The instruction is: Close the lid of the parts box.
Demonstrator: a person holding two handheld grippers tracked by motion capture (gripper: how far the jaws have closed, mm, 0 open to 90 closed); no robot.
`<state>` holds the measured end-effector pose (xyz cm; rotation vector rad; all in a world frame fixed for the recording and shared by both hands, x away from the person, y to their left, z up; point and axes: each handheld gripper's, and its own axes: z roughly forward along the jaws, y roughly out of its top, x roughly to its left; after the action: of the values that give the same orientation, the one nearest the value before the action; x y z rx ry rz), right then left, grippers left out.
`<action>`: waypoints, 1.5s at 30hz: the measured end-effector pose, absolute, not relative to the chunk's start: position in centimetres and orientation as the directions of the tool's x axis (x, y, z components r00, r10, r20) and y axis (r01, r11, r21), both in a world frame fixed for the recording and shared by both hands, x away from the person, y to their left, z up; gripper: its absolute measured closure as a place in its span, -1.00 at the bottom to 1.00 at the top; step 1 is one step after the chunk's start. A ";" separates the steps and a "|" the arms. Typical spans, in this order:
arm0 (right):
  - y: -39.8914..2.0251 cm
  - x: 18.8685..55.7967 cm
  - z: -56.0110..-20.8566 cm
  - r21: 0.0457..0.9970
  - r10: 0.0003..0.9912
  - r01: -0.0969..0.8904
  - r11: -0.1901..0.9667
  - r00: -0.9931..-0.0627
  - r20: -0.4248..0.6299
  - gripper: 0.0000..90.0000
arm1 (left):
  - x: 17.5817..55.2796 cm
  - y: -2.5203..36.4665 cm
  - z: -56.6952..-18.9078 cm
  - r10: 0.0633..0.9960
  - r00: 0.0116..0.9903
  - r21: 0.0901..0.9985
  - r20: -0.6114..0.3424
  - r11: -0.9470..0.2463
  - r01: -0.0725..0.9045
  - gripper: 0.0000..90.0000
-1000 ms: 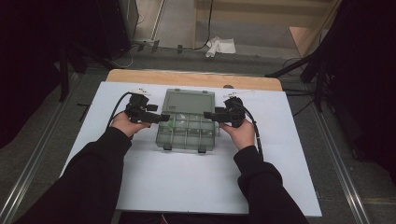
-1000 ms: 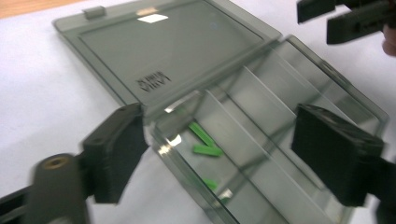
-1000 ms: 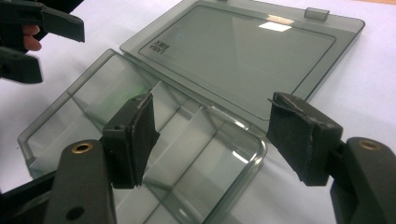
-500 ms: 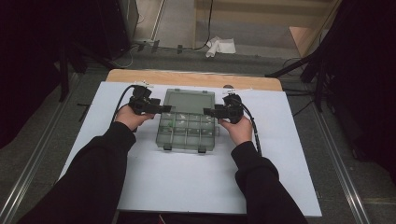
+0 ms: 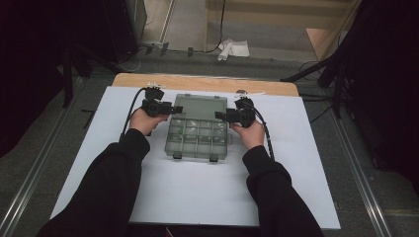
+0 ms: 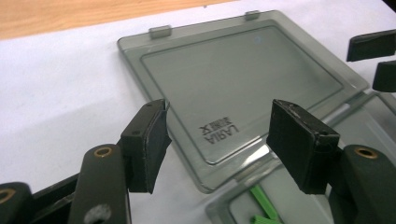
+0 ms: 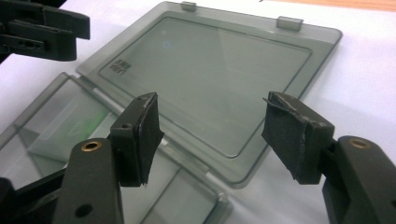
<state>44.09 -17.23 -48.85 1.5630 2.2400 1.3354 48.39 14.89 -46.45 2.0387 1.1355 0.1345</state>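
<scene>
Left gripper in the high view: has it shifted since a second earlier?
Yes. The left gripper has moved toward the table's far wooden edge, from beside the compartment tray to the open lid's left corner, its jaws closing, nothing gripped.

Open translucent grey plastic compartment box point(image 5: 198, 133) on white table sheet point(image 5: 197, 192), flanked by left gripper point(image 5: 174, 109) and right gripper point(image 5: 221, 115).

The high view looks forward and down from above the person's side, taking in the whole white table point(image 5: 197, 197) from well back. The left gripper view sits low and close, facing across the open lid point(image 6: 243, 84) of the clear box point(image 5: 198, 136). The right gripper view looks over that same lid from the opposite side, apparently just as near.
</scene>
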 end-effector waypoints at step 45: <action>-17.6 45.9 -51.2 0.572 0.795 0.820 0.032 -0.368 0.482 -0.08 | 49.2 14.6 -49.5 0.790 0.504 0.603 -0.349 -0.222 0.766 -0.19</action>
<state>45.90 -17.56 -51.20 1.7826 2.2780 1.2993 49.22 14.64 -49.47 2.0004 1.2742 0.0409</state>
